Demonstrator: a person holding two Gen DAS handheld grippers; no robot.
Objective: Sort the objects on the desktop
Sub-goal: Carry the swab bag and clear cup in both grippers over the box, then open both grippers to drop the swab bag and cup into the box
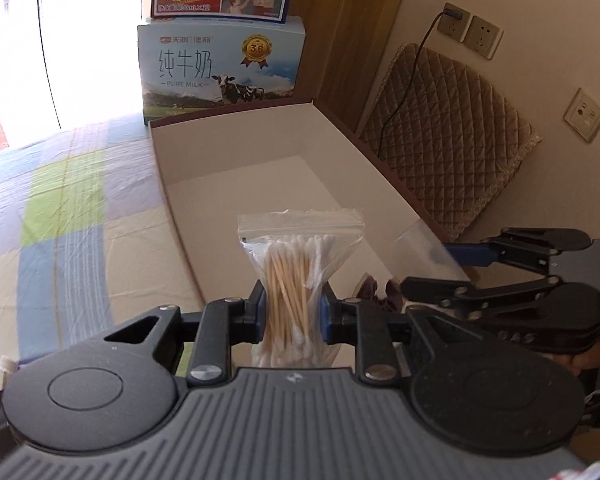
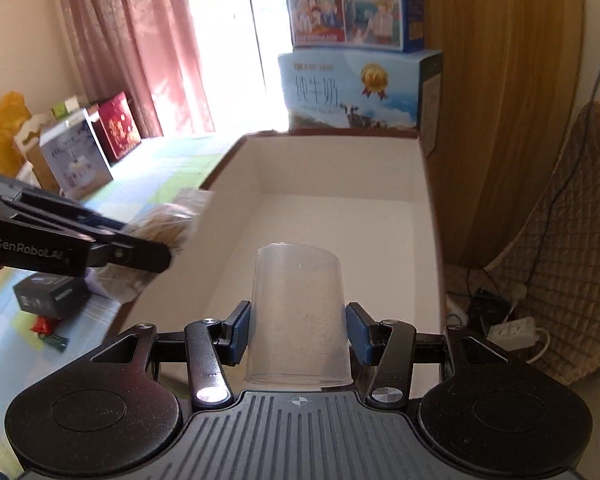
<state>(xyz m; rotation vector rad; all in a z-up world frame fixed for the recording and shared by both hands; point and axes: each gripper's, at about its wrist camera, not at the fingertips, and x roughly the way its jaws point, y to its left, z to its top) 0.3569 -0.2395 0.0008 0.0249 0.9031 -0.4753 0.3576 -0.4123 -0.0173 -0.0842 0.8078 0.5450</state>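
Observation:
My left gripper [image 1: 293,312] is shut on a clear zip bag of cotton swabs [image 1: 298,256], held upright over the near end of a large open box with white inside [image 1: 236,168]. My right gripper [image 2: 298,332] is shut on a clear plastic cup [image 2: 298,312], held above the same box [image 2: 332,240]. In the left wrist view the right gripper [image 1: 452,264] comes in from the right with the cup [image 1: 428,244] at the box's right wall. In the right wrist view the left gripper [image 2: 156,256] reaches in from the left with the blurred swab bag [image 2: 168,224] at the box's left rim.
Milk cartons [image 1: 220,68] are stacked behind the box. A quilted brown cushion [image 1: 448,140] leans on the wall at right, with a power strip [image 2: 512,332] and cables below. A small black box [image 2: 48,296], a red wrapper [image 2: 44,326] and gift boxes [image 2: 80,156] lie on the striped cloth at left.

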